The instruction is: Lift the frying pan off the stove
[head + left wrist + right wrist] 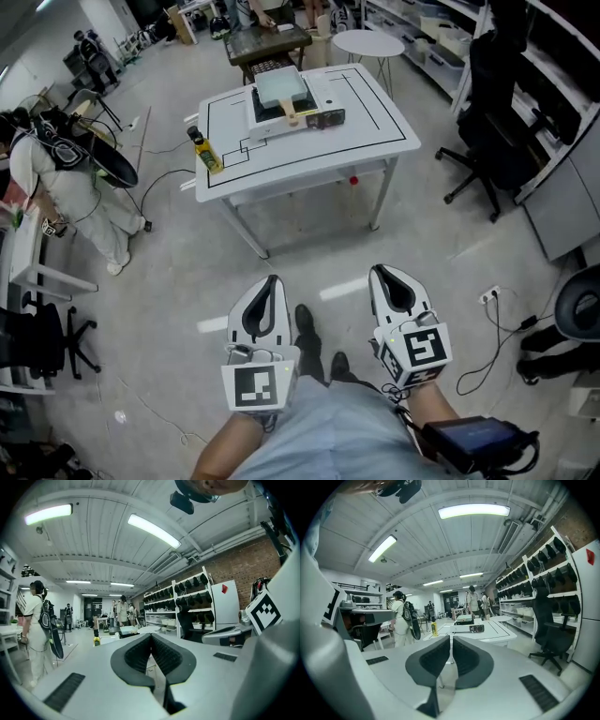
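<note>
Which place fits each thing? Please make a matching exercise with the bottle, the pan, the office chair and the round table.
1 bottle
2 pan
3 office chair
4 round table

A on the stove
B on the floor, right of the white table
C at the white table's left edge
D beyond the white table's far side

Pairs: 1-C, 2-A, 3-B, 4-D

Grey concrete floor [169,281], cables [497,347] trailing across it. White tabletop [375,122] with black line markings mid-room; small round table [367,42] behind. Black office chair [492,112] to its right. Shelving racks [525,588] along one side. Brick wall [243,564]. White panelled ceiling [440,550], strip lights [473,511] on.
</note>
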`<state>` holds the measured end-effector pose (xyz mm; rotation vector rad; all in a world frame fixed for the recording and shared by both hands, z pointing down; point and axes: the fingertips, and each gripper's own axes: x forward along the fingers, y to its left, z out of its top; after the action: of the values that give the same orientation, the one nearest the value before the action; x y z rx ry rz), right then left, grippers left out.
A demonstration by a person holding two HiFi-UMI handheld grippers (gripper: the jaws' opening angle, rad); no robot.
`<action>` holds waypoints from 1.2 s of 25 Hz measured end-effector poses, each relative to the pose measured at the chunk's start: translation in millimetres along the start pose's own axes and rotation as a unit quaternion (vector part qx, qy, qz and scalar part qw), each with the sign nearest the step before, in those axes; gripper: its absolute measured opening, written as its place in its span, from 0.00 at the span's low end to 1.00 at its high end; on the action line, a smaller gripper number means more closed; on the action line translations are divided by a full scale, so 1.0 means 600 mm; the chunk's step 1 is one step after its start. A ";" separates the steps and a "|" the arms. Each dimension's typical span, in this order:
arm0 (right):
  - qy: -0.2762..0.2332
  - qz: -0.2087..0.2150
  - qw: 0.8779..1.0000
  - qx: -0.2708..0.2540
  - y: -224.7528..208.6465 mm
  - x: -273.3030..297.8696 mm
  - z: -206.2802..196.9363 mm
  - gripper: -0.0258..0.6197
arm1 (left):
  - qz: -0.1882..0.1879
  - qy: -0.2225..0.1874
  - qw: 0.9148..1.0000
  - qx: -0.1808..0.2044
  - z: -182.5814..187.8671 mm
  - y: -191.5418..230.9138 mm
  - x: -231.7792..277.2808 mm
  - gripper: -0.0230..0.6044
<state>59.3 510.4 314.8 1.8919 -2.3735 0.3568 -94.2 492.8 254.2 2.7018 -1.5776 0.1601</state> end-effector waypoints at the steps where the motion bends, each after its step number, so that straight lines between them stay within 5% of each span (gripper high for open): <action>1: 0.002 0.004 1.000 -0.002 -0.002 0.012 0.000 0.12 | 0.005 0.001 1.000 -0.003 -0.003 0.006 0.009 0.06; 17: 0.041 0.028 0.999 0.005 -0.049 0.304 0.015 0.12 | 0.019 0.022 0.999 -0.026 -0.038 0.158 0.265 0.06; 30: 0.006 0.020 0.999 -0.033 -0.052 0.475 0.153 0.12 | -0.003 -0.047 0.998 -0.032 0.056 0.271 0.421 0.06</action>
<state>30.8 211.6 290.0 1.8118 -2.3873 0.2871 -109.4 191.2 237.2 2.7017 -1.5674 -0.0175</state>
